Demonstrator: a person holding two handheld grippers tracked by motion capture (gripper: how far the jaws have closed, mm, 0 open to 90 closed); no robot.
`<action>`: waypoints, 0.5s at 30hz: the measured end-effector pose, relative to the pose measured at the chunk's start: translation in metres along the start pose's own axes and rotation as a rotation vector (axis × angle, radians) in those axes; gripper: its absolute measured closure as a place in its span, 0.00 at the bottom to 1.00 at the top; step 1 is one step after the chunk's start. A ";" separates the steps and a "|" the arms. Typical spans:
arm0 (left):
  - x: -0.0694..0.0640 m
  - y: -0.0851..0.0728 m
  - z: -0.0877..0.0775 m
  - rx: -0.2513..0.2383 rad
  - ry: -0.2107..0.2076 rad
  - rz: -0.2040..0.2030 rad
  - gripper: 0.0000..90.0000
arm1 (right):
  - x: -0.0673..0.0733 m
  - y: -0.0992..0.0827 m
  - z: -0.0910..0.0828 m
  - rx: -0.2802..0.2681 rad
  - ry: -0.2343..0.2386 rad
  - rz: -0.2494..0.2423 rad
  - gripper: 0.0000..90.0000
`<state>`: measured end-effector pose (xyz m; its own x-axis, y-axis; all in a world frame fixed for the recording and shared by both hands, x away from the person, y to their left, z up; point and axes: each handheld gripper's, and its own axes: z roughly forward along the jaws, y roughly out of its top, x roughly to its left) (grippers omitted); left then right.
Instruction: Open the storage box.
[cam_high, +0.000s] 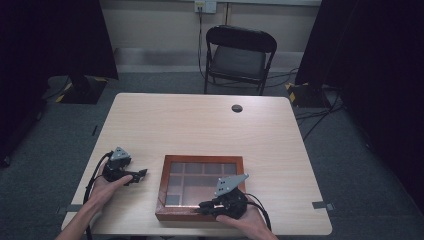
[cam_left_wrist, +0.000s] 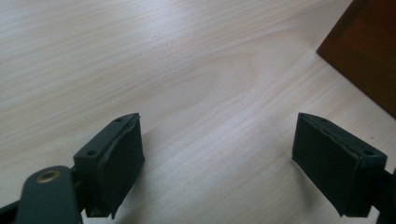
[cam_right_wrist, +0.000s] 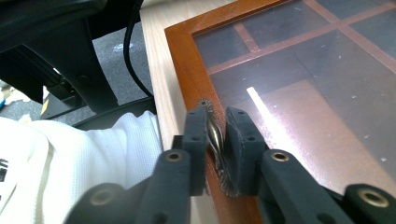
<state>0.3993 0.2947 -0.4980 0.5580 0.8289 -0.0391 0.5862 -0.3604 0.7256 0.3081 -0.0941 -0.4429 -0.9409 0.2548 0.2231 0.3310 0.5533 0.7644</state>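
The left gripper (cam_high: 142, 174) is held low over the table by the left hand (cam_high: 102, 187), jaws spread wide apart with nothing between them (the pads (cam_left_wrist: 122, 163) are seen bare in the left gripper view). The right gripper (cam_high: 201, 205) is held by the right hand (cam_high: 245, 222) at the near edge, jaws drawn close together and clamped on a slim metal handle (cam_right_wrist: 215, 135). Both forearms are brought in from the near side.

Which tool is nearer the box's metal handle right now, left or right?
Right. The right tool is shut on the metal handle at the near edge of the wooden box. The left tool rests open on the table, off the box's left side.
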 end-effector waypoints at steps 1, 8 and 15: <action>0.000 0.000 0.000 0.000 0.000 0.000 0.18 | 0.000 0.000 0.000 0.000 0.000 0.000 0.89; -0.009 0.004 -0.008 -0.040 -0.010 0.032 0.22 | -0.001 0.002 0.000 0.012 -0.002 -0.013 0.91; -0.014 0.005 -0.012 -0.064 -0.054 0.039 0.22 | -0.004 0.004 -0.001 0.018 -0.015 -0.021 0.91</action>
<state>0.3873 0.2864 -0.4852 0.6115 0.7899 -0.0461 0.5257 -0.3620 0.7698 0.3135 -0.0938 -0.4405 -0.9464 0.2548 0.1983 0.3129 0.5726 0.7578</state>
